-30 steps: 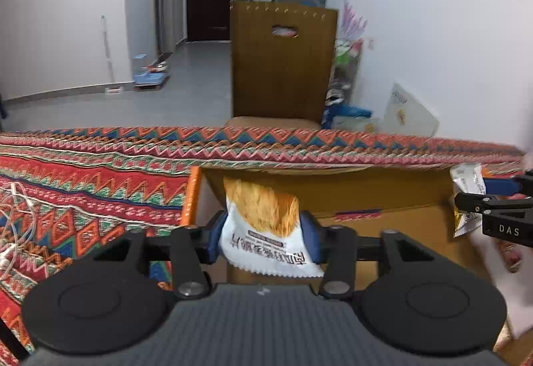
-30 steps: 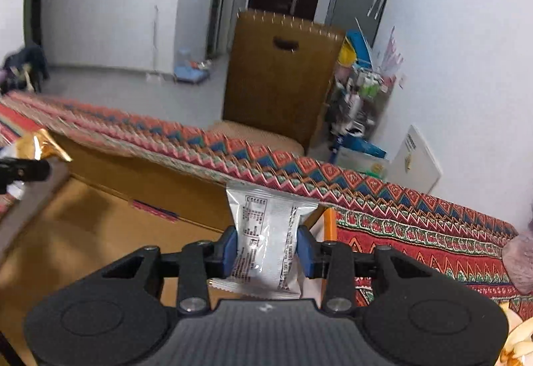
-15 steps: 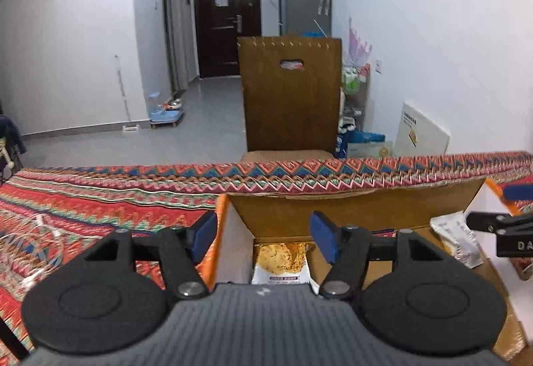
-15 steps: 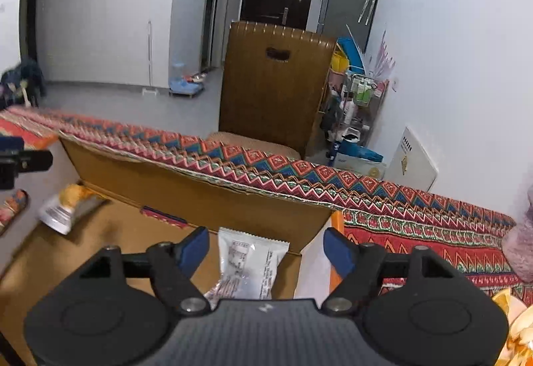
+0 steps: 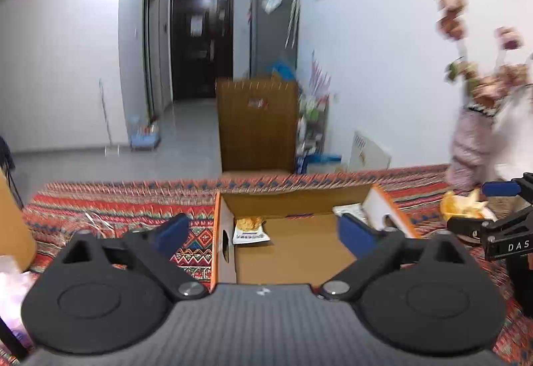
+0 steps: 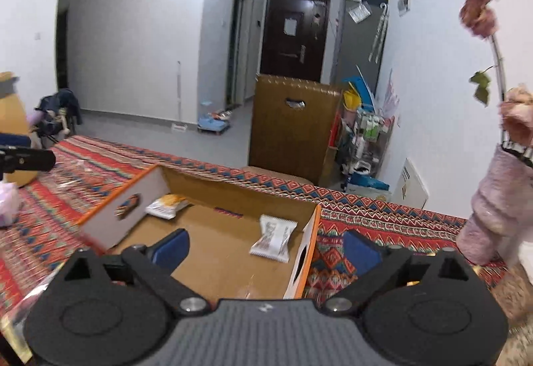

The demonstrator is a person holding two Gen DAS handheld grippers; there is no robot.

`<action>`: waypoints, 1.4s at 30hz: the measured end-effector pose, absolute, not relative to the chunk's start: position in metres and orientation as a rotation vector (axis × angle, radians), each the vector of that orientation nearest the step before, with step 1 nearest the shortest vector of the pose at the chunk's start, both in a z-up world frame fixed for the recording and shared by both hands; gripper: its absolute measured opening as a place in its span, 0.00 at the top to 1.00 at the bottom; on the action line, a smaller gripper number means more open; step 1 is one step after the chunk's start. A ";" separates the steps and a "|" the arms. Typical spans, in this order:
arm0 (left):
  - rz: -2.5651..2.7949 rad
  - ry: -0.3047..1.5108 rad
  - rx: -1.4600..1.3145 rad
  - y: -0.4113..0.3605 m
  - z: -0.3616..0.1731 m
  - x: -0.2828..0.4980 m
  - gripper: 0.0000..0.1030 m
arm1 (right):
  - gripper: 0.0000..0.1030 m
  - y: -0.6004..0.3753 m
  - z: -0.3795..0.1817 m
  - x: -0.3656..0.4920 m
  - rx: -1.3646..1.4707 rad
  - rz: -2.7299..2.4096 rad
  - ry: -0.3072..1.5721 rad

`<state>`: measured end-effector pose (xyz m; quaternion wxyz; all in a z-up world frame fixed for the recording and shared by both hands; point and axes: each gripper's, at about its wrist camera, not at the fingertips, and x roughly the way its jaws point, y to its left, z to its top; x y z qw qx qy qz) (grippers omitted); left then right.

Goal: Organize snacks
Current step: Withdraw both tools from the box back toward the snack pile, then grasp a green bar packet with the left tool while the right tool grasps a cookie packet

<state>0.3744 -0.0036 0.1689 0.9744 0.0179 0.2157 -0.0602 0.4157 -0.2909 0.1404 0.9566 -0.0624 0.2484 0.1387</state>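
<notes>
An orange-printed snack packet [image 5: 250, 229] lies flat in the far left corner of the cardboard box [image 5: 293, 252] on the desk [image 5: 110, 209], ahead of the left hand-held gripper [image 5: 263, 232]. Only the right wrist view shows the white snack packet [image 6: 273, 238] fully, long axis running away from the right hand-held gripper [image 6: 266, 247], beside the box's right wall. Both hand-held grippers are opening wide, nothing between their pads.

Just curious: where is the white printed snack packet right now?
In the right wrist view, the white printed snack packet lies inside the open cardboard box, near its right orange-edged wall.
</notes>
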 end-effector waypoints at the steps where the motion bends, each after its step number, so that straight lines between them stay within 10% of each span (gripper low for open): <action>1: -0.127 0.405 0.045 -0.005 0.171 0.350 0.00 | 0.00 -0.292 0.142 0.396 -0.122 0.292 0.491; 19: -0.129 0.285 -0.028 0.005 0.089 0.082 0.00 | 0.00 -0.292 0.063 0.118 0.048 0.240 0.347; 42: -0.136 0.508 0.004 0.007 0.020 0.129 0.00 | 0.06 -0.257 -0.003 0.123 0.037 0.286 0.472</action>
